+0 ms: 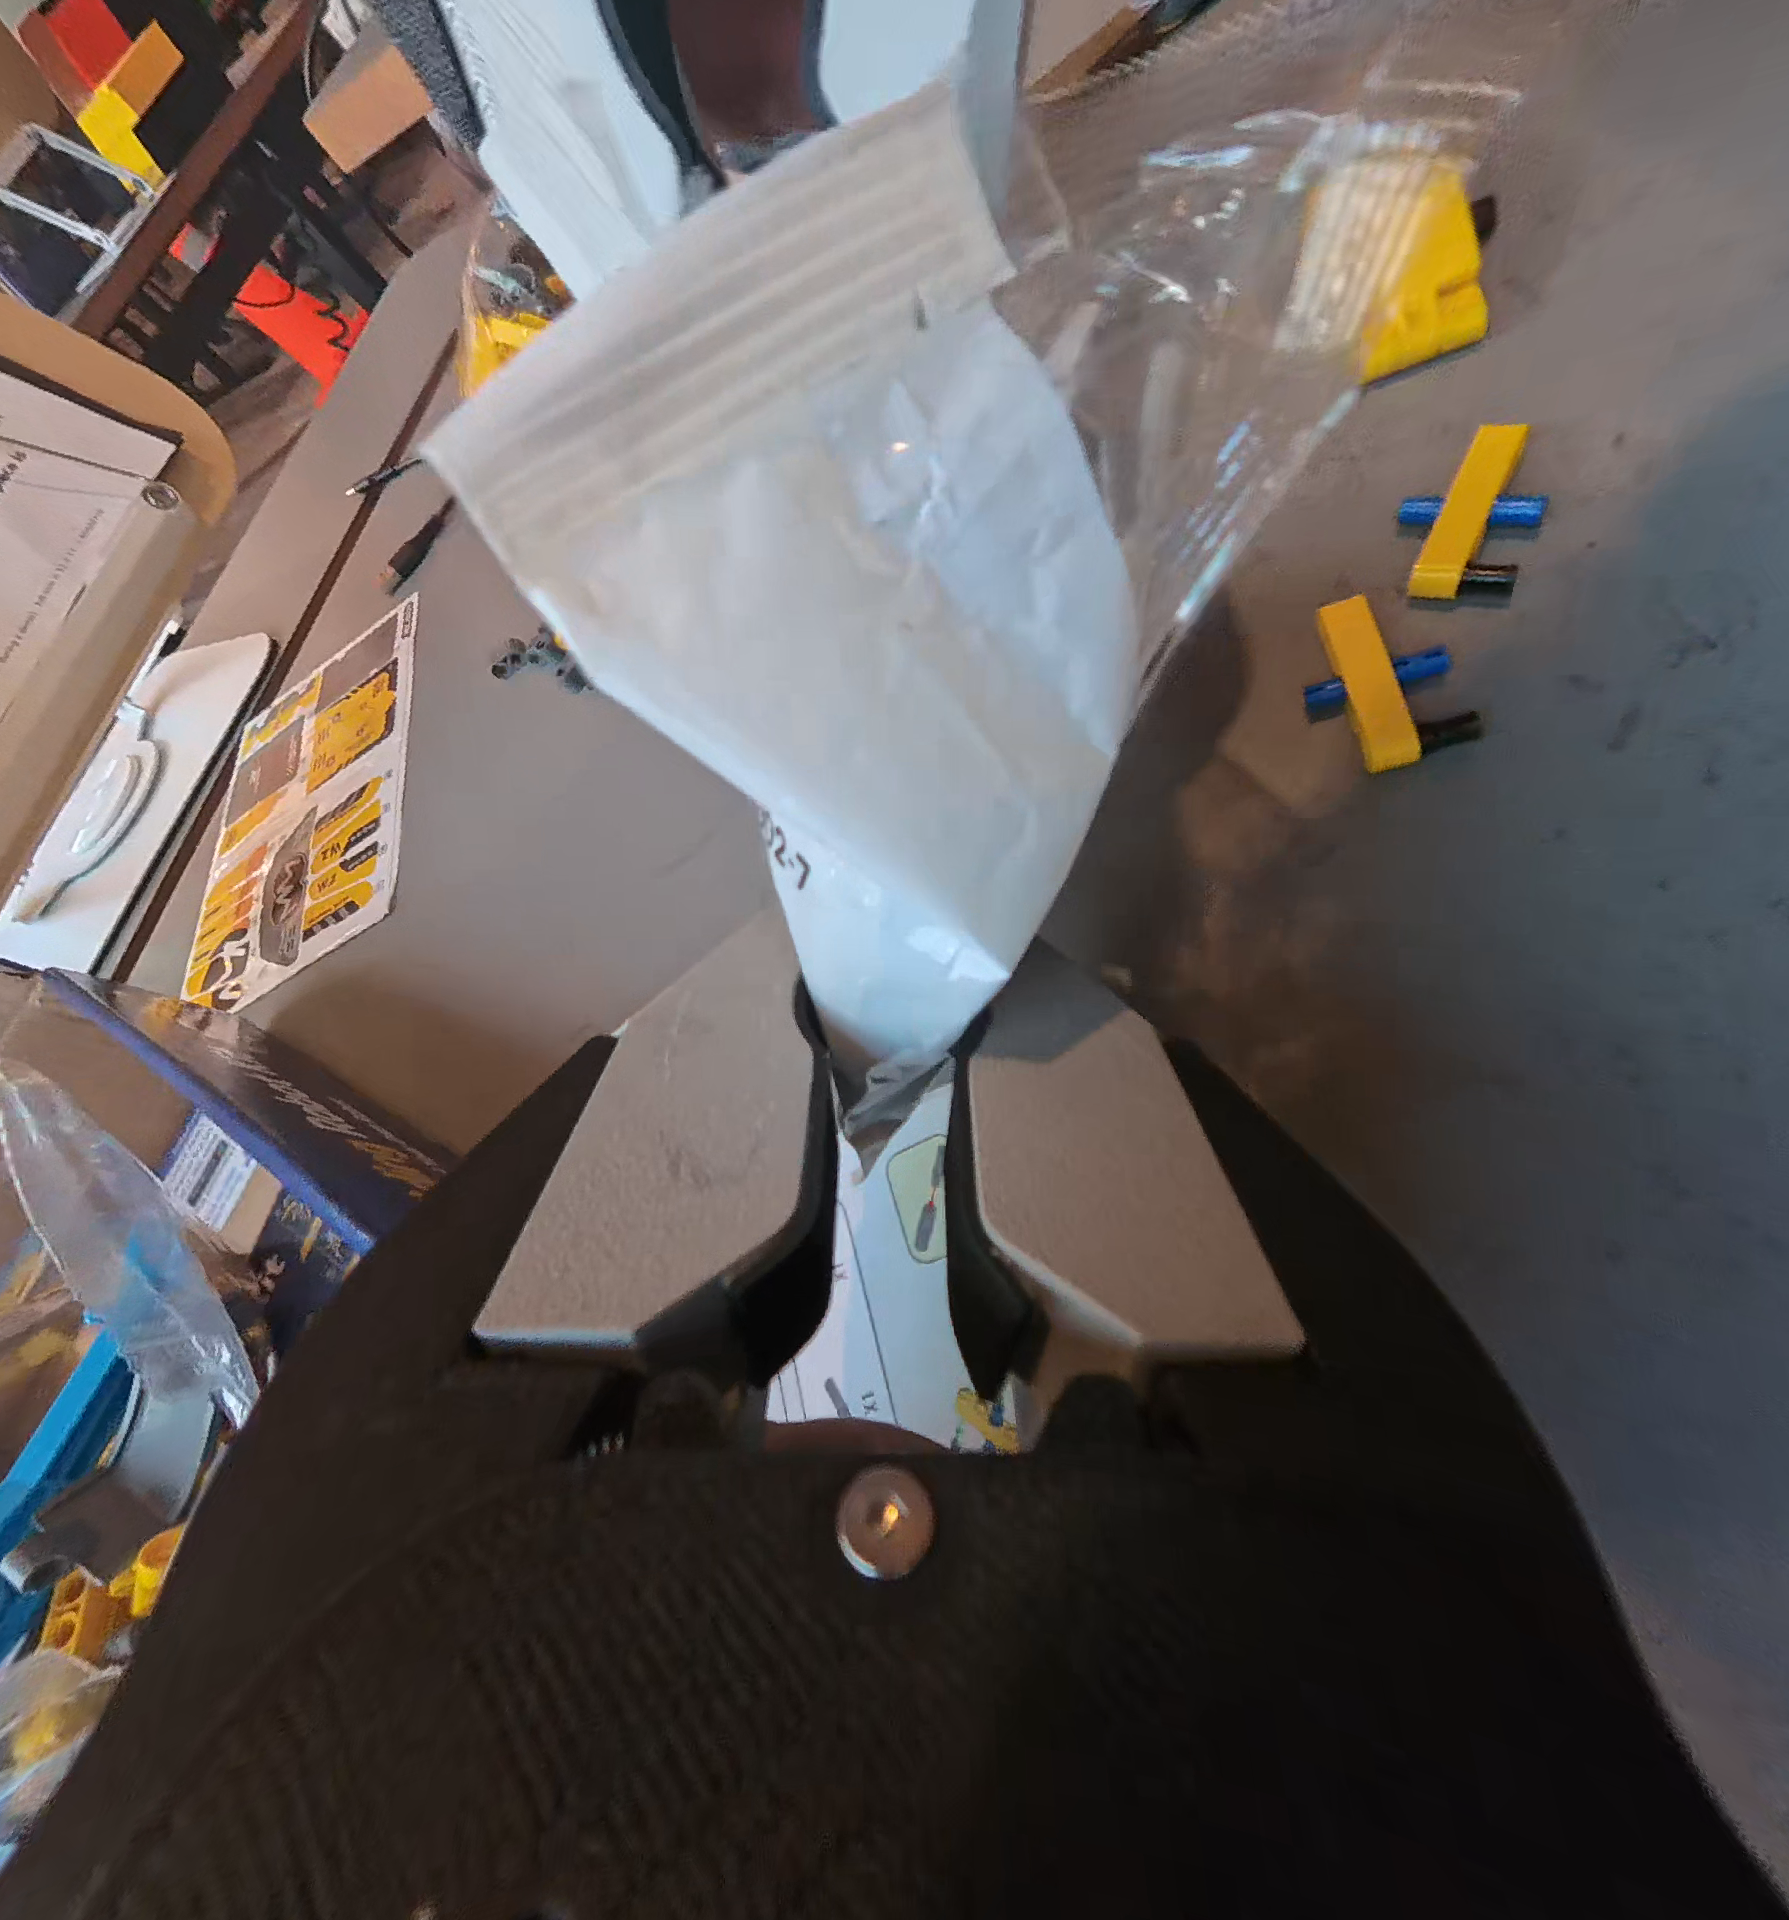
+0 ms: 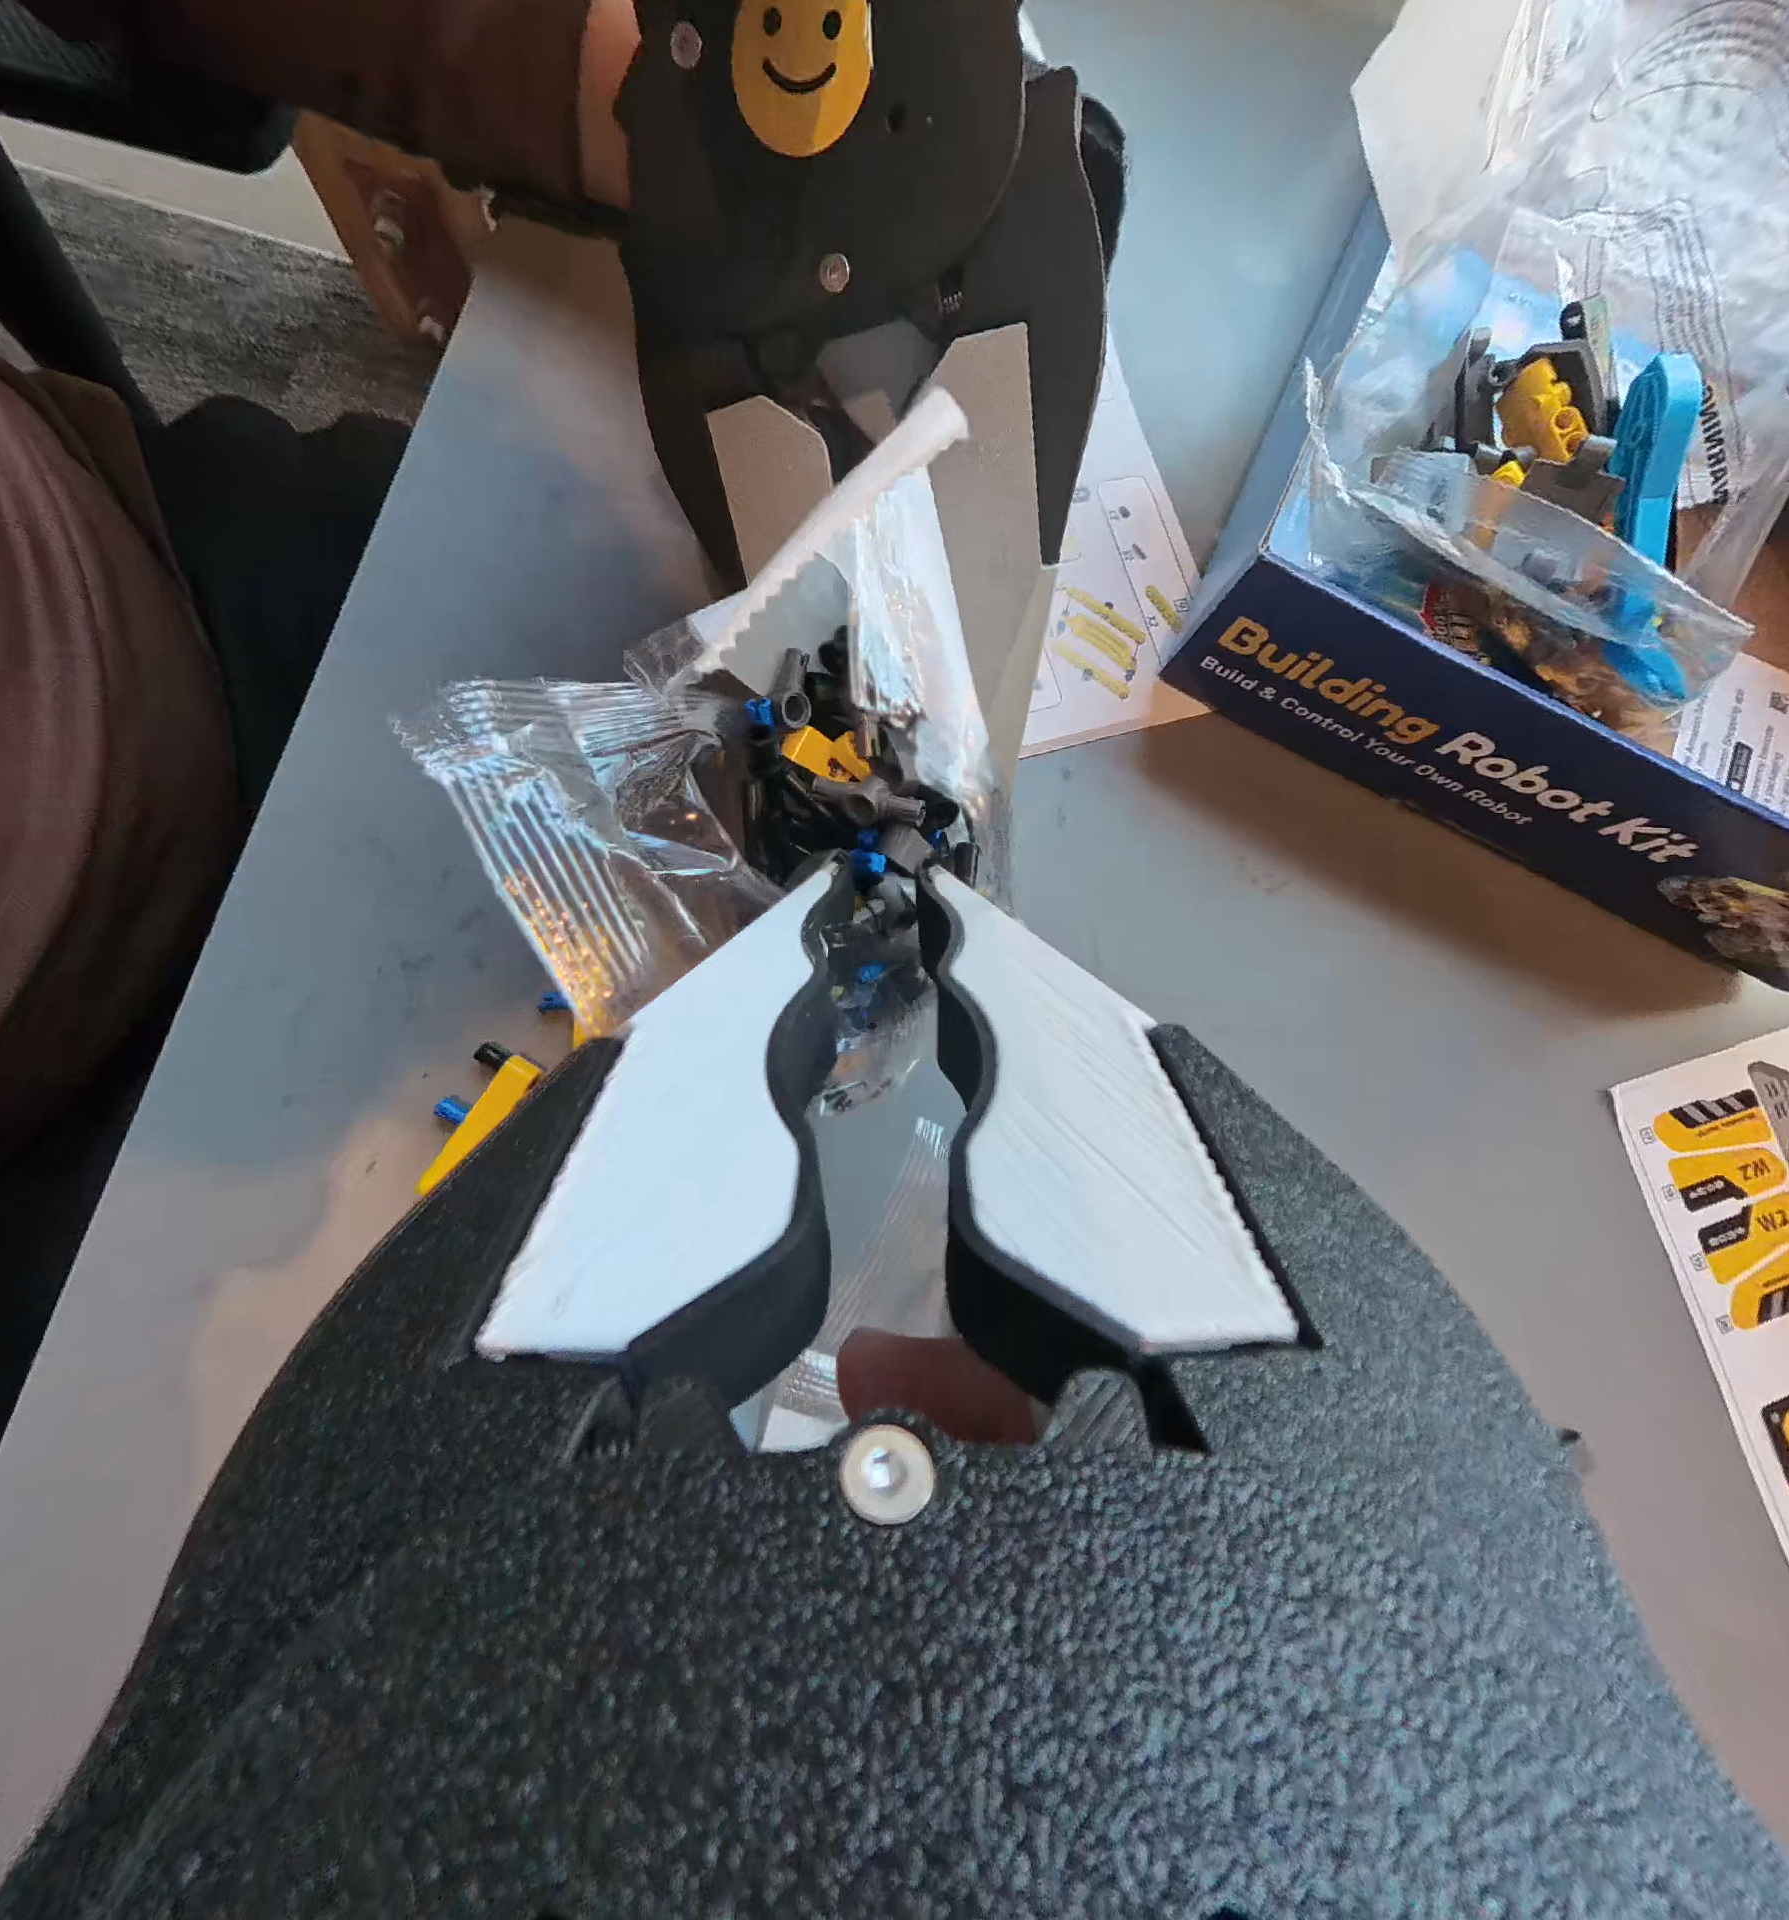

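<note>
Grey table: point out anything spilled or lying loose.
Two yellow beams with blue pins lie loose on the grey table, outside the clear parts bag pinched between both grippers' fingers.

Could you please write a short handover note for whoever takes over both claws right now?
Left claw: shut on one end of the zip bag, which is lifted off the grey table.
Right claw: shut on what looks like the same bag, at the end holding small black, blue and yellow parts.
Two yellow beams with blue pins lie loose on the table.
The kit box holds more parts bags; a sticker sheet lies flat nearby.
I cannot tell whether the zip is open.
</note>
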Demonstrator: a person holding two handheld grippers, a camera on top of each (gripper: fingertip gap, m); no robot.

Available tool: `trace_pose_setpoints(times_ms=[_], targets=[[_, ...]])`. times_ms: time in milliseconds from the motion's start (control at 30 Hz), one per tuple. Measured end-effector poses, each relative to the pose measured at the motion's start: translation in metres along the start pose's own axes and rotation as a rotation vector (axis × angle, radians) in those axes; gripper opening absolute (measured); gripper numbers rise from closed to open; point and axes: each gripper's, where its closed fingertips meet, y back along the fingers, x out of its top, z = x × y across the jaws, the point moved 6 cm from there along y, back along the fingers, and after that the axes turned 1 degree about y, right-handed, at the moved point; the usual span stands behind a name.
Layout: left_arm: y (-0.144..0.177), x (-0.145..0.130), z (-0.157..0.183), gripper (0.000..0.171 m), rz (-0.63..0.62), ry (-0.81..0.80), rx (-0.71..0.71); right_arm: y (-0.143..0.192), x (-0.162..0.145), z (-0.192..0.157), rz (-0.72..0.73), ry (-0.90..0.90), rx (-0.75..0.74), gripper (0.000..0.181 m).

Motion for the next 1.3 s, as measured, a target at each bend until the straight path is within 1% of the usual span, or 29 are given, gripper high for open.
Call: trace_pose_setpoints(times_ms=[67, 167, 300, 433, 567, 667, 767, 800, 833, 933, 1033, 1167, 1233, 1300], targets=[[0.0, 0.0, 0.003, 0.014, 0.0, -0.031, 0.005, 0.002, -0.001, -0.001, -0.012, 0.024, -0.008, 0.011], [0.002, 0.001, 0.002, 0.014, 0.017, -0.031, 0.015, 0.002, 0.0, -0.004, 0.001, 0.033, 0.005, 0.011], [0.001, 0.001, 0.005, 0.014, 0.008, -0.062, 0.024, -0.003, 0.001, -0.003, -0.009, 0.013, -0.004, 0.022], [0.0, 0.001, 0.007, 0.014, 0.003, -0.097, 0.044, -0.001, 0.001, -0.001, -0.008, 0.028, -0.038, 0.025], [0.0, 0.001, 0.007, 0.014, 0.0, -0.104, 0.061, -0.006, 0.001, -0.009, -0.017, 0.069, -0.028, 0.026], [-0.001, 0.0, 0.009, 0.013, -0.011, -0.133, 0.077, -0.006, 0.0, -0.007, -0.016, 0.045, -0.026, 0.028], [-0.001, 0.0, 0.008, 0.013, -0.011, -0.123, 0.085, -0.009, 0.001, -0.007, -0.006, 0.021, -0.014, 0.034], [-0.001, 0.0, 0.006, 0.016, -0.01, -0.113, 0.086, -0.011, 0.001, -0.009, -0.016, 0.031, -0.019, 0.034], [-0.001, 0.0, 0.006, 0.013, -0.016, -0.102, 0.082, -0.014, 0.002, -0.01, -0.028, 0.048, -0.034, 0.036], [-0.005, -0.002, 0.006, 0.013, -0.053, -0.092, 0.061, -0.026, -0.001, -0.012, -0.092, 0.098, -0.094, 0.04], [-0.007, -0.004, 0.007, 0.013, -0.083, -0.095, 0.063, -0.038, -0.003, -0.012, -0.117, 0.119, -0.139, 0.041], [-0.012, -0.008, 0.01, 0.013, -0.139, -0.126, 0.048, -0.047, -0.009, -0.011, -0.149, 0.139, -0.139, 0.033], [-0.013, -0.009, 0.009, 0.013, -0.143, -0.117, 0.046, -0.043, -0.011, -0.006, -0.143, 0.118, -0.143, 0.025], [-0.013, -0.008, 0.007, 0.013, -0.139, -0.087, 0.038, -0.037, -0.012, -0.003, -0.126, 0.087, -0.115, 0.017]])
